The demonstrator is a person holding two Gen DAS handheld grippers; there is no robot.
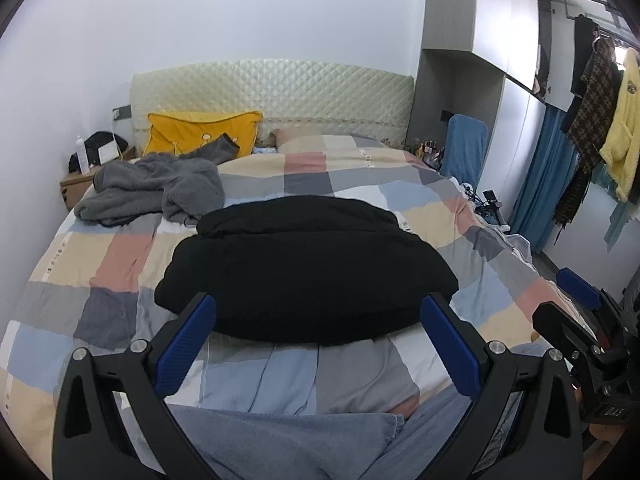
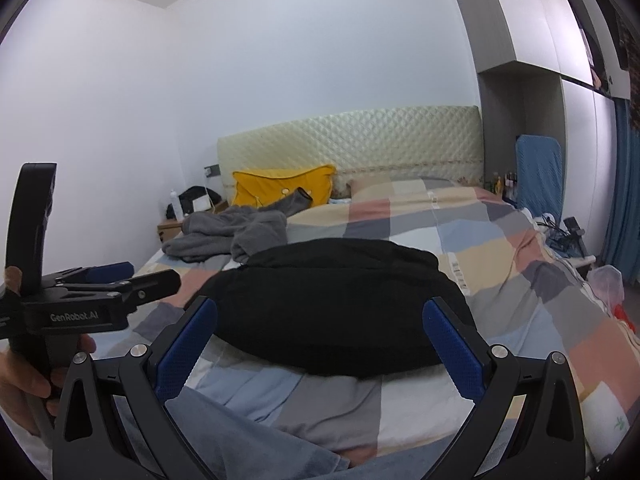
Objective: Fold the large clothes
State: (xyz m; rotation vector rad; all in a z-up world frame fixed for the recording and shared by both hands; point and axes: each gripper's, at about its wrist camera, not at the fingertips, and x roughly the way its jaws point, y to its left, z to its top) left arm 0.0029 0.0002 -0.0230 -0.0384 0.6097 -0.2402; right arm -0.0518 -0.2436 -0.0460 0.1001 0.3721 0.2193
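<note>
Lying folded on the checked quilt (image 1: 100,256), the black garment (image 1: 308,268) faces both wide, empty claws, grey garment (image 1: 156,188) beyond.

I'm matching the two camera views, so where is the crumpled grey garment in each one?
Left wrist: grey garment upper left, beyond the black garment.
Right wrist: grey garment left of centre, above the black garment.
Shared landmark: yellow pillow just behind it.

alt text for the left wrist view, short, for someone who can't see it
A black garment, folded into a compact bundle, lies on a patchwork-checked duvet, framed by the open left gripper, which holds nothing. A rumpled grey garment lies farther back to the left near a yellow pillow; the right gripper shows at the right edge.
</note>
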